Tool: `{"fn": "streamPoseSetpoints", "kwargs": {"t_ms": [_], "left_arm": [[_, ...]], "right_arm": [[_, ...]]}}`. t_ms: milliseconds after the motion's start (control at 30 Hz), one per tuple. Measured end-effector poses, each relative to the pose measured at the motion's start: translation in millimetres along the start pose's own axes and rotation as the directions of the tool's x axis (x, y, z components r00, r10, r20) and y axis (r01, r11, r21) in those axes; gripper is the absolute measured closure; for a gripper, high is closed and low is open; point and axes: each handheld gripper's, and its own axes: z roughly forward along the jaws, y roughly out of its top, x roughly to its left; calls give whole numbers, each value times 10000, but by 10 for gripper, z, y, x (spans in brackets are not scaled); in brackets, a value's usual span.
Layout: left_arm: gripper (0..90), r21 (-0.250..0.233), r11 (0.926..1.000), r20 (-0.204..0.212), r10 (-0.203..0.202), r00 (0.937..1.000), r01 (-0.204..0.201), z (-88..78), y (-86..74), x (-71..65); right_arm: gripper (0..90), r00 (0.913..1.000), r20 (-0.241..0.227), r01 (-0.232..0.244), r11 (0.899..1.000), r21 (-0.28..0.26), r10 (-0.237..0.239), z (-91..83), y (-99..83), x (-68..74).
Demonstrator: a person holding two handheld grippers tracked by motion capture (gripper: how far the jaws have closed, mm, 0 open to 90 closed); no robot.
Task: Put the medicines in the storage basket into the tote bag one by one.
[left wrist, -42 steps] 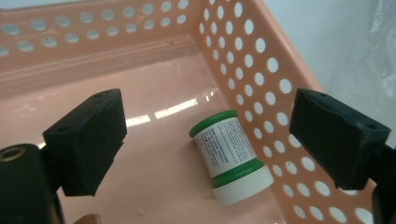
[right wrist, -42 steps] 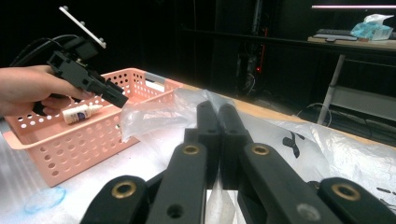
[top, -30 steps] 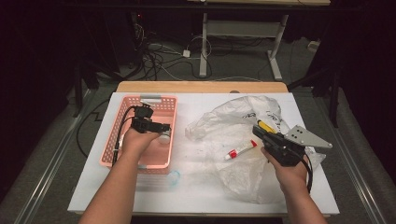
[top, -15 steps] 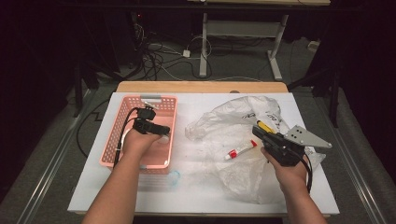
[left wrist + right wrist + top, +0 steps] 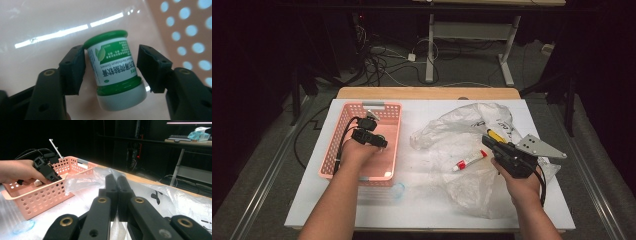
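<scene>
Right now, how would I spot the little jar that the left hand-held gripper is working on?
Find the pink perforated basket on the left of the white table. Inside it, the left hand-held gripper has just been closing around a small jar lying on the basket's floor, one pad still apart from it. Its green body and lid, white label with green print and white ribbed base set it apart.

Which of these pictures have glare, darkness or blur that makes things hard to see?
Left gripper view: bright glare streaks lie across the pink basket floor, yet the green jar is sharp. High view: the room behind the table is nearly black. Right gripper view: the right gripper looms soft and close before a dark background.
</scene>
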Motion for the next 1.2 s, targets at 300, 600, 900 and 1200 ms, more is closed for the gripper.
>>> {"fn": "streamPoseSetpoints", "kwargs": {"t_ms": [300,600,900,1200], "left_arm": [[527,268,9995,-477,165,9987,-152,9,-1,-44],[535,72,9996,-192,278,9994,-277,13,-1,-67],[535,-771,9959,191,492,9986,-476,-88,-22,-117],[535,-1858,9804,480,763,9959,-662,-303,-118,-182]], "right_arm": [[900,10000,19,-37,10000,17,37,-7,3,6],[900,10000,23,28,10000,-7,-28,-6,5,10],[900,10000,27,27,10000,-1,-27,-9,5,-1],[900,10000,18,12,10000,-1,-12,-7,10,15]]}}
